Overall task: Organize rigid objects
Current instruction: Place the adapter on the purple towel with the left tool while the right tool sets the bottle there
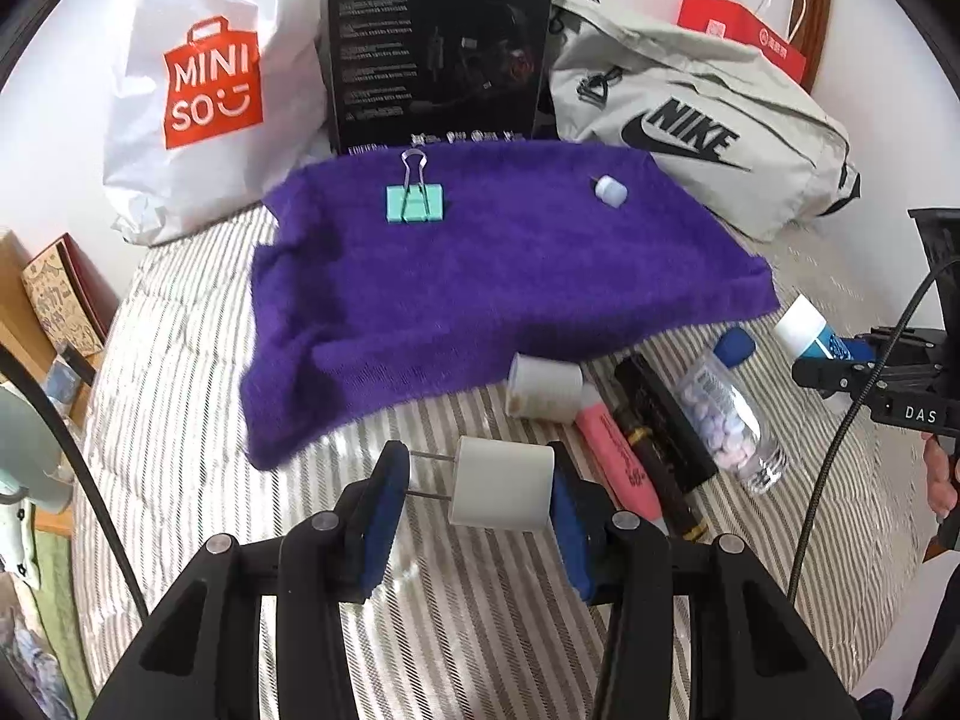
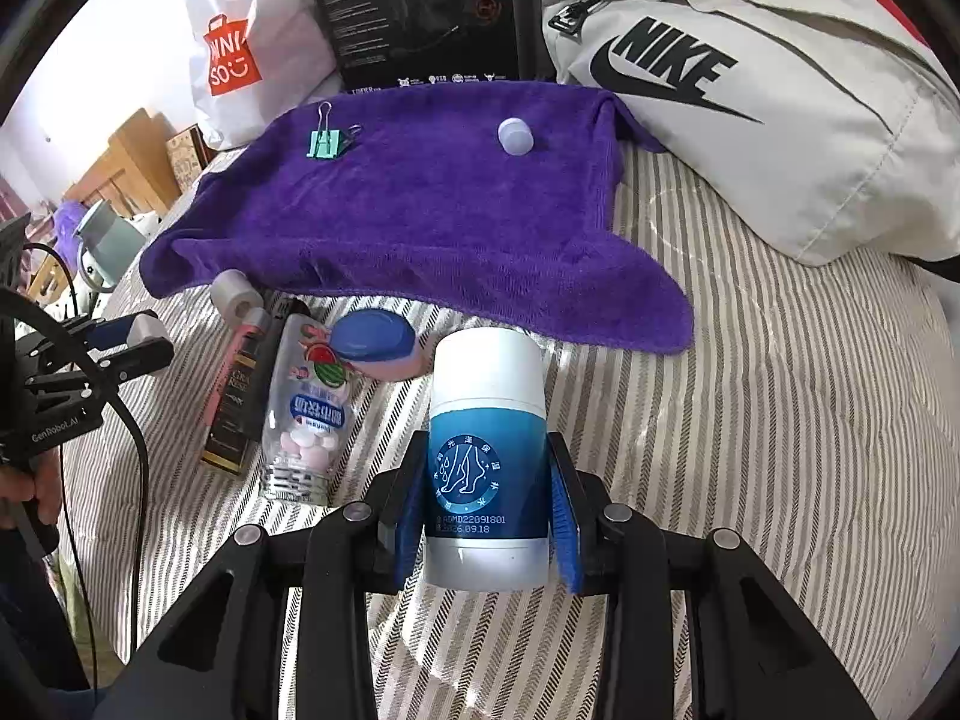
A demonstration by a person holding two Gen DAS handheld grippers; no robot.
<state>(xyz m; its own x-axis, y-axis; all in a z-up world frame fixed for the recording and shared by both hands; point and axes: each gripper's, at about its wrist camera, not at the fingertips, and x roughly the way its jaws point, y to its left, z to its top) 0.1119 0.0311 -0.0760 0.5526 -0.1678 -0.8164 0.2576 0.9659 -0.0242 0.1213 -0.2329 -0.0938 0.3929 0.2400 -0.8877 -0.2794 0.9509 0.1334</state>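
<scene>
My left gripper (image 1: 480, 480) is shut on a white charger plug (image 1: 504, 486), held just above the striped bedcover; its two prongs rest against the left pad. In the right wrist view, my right gripper (image 2: 487, 468) is shut on a blue and white stick tube (image 2: 487, 420) that stands upright between the pads. Ahead lies a purple towel (image 1: 480, 276) with a green binder clip (image 1: 415, 199) and a small white cap (image 1: 611, 189) on it. At the towel's near edge lie a second white plug (image 1: 545, 387), a pink highlighter (image 1: 618, 456), a black box (image 1: 660, 420) and a clear tablet bottle (image 1: 726, 414).
Behind the towel stand a white Miniso bag (image 1: 204, 84), a black headset box (image 1: 441, 48), a grey Nike bag (image 1: 690, 132) and a red paper bag (image 1: 744, 30). A blue-lidded pink item (image 2: 375, 336) lies by the bottle. Wooden furniture (image 1: 54, 312) is at the bed's left.
</scene>
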